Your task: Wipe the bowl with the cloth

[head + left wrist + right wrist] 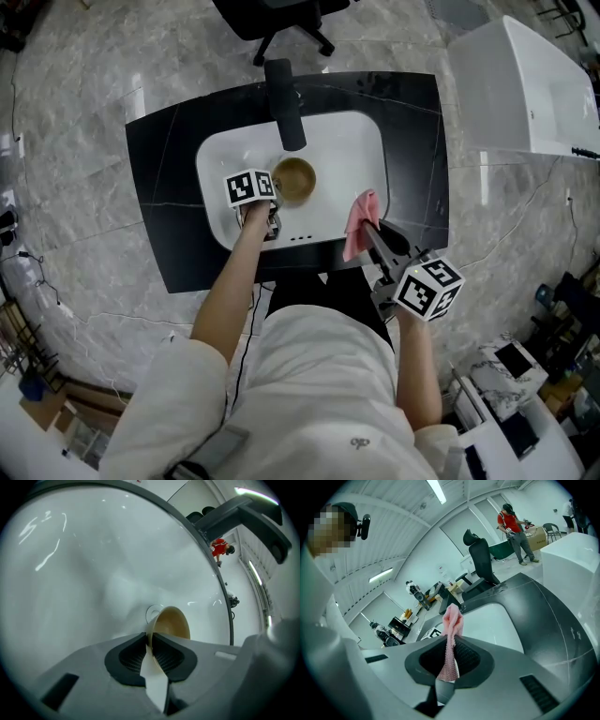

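Note:
A brown bowl (294,179) sits in the white sink basin (352,150), just below the faucet. My left gripper (274,195) is at the bowl's left rim, and in the left gripper view its jaws (151,641) are shut on the rim of the bowl (173,623), which rests near the drain. My right gripper (369,231) is held over the sink's front right edge, apart from the bowl. It is shut on a pink cloth (362,221). In the right gripper view the cloth (452,620) sticks up from between the pads of the right gripper (450,660).
A black faucet (285,105) reaches over the basin from the far side. The basin is set in a black counter (169,169). A white tub (525,89) stands at the right, an office chair (281,19) behind the counter. A person in red (511,524) stands far off.

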